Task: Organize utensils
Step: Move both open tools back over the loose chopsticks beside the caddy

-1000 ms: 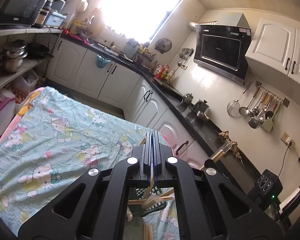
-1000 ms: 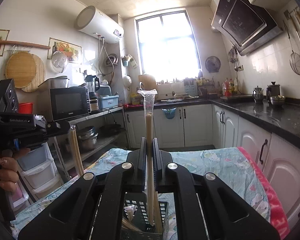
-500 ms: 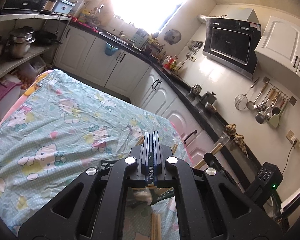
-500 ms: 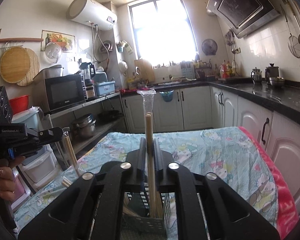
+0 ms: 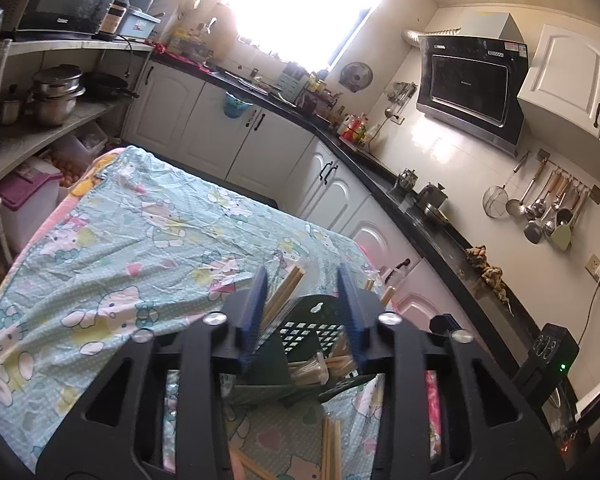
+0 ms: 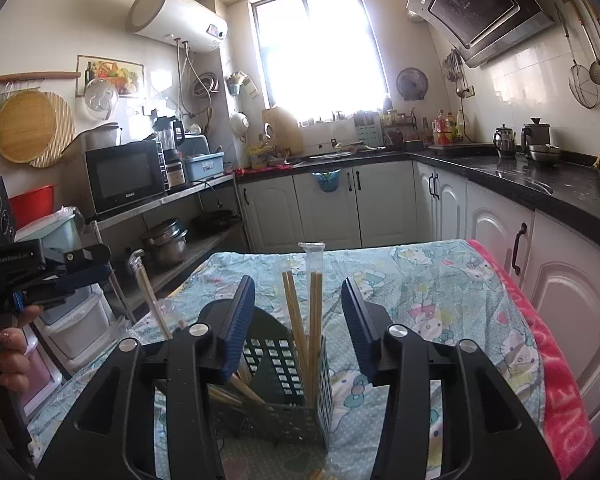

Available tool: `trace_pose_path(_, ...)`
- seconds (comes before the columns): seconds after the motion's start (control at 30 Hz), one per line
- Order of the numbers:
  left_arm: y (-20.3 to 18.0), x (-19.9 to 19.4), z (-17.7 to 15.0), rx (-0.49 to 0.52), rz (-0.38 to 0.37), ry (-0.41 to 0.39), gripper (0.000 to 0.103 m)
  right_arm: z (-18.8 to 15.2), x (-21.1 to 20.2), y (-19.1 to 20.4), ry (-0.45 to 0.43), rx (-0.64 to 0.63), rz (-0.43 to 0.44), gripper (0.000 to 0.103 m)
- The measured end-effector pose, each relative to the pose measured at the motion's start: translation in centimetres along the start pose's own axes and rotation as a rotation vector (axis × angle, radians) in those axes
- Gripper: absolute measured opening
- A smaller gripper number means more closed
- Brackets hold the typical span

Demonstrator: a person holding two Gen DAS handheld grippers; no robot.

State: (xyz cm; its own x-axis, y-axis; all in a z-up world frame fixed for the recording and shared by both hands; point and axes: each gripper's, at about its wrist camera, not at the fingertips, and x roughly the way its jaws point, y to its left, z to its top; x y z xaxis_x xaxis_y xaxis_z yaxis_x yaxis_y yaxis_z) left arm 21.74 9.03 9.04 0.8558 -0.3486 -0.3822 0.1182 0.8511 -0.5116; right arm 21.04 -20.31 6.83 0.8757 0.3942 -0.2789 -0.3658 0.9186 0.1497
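A dark green perforated utensil holder (image 5: 304, 330) (image 6: 288, 376) stands on the table with several wooden chopsticks (image 6: 296, 320) in it. One pair wears a clear plastic sleeve (image 6: 315, 272). My left gripper (image 5: 303, 280) hangs just over the holder with its jaws opening. Chopsticks (image 5: 286, 292) lean close beside its left pad, and the pads do not press on them. My right gripper (image 6: 298, 284) has its jaws opening too, with upright chopsticks loose between the pads. In the right wrist view the left gripper (image 6: 96, 264) sits at the left, held by a hand (image 6: 8, 344), with a sleeved chopstick pair (image 6: 152, 300) beside it.
The table carries a pale blue cartoon-print cloth (image 5: 120, 248) with a pink edge (image 6: 556, 380). Loose chopsticks (image 5: 330, 448) lie on it below the holder. A black counter (image 6: 540, 184) with kettles runs along the right. A shelf with pots (image 5: 56, 92) stands on the left.
Both grippers were shut on chopsticks and have sunk toward the holder. Their jaws now stand apart, and the chopsticks stand in the holder.
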Motion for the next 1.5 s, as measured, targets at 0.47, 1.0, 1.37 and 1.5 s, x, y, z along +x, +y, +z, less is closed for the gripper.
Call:
trace_pose_path(0.47,-0.1,-2.3,-1.2,0.009,0.029,-0.019,0.084,-0.3,-2.1,1.2,0.032,-0.048,-0.003,0.054)
trace_pose_path(1.0,-0.2,-4.3,-3.5,0.033,0.067,-0.016,0.092,-1.0,-3.9,2.9,0.068,-0.107,0.02,0.059)
trace_pose_path(1.37,0.7,-5.1,-5.8,0.04,0.093,0.029,0.092,-1.6,-4.4,4.0,0.111,-0.158,0.023,0.06)
trace_pose_path(1.5,1.2,-5.2,-6.5,0.032,0.1,0.042,0.092,-1.9,-4.7,4.6,0.126,-0.177,0.035,0.06)
